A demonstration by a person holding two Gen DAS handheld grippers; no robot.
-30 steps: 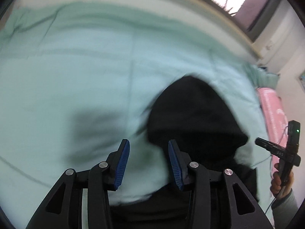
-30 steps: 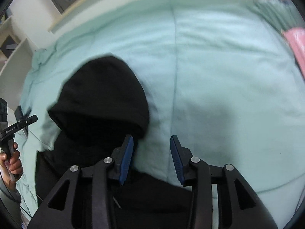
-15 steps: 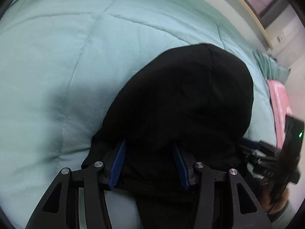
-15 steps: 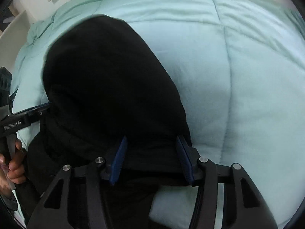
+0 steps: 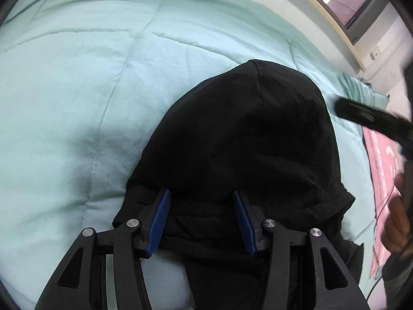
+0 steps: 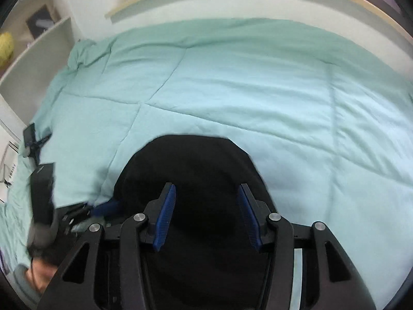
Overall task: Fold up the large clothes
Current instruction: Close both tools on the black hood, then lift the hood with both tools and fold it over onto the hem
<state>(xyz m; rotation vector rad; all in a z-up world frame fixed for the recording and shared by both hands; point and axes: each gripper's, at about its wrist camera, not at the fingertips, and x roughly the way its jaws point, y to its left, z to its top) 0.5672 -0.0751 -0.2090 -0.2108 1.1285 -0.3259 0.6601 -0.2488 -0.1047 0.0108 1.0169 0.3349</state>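
Quilt (image 6: 258, 90), pale green, spread wide; black hooded garment (image 5: 245, 142) laid on it, hood uppermost. Left gripper (image 5: 201, 218) and right gripper (image 6: 207, 215) both over dark cloth near hood's base, blue pads (image 5: 157, 222) parted, nothing pinched. Risk judged: thick layers bunching or quilt caught too if closed low.

No legible text anywhere.

Both wrist views look closely down, sharing the black garment (image 5: 245, 139).
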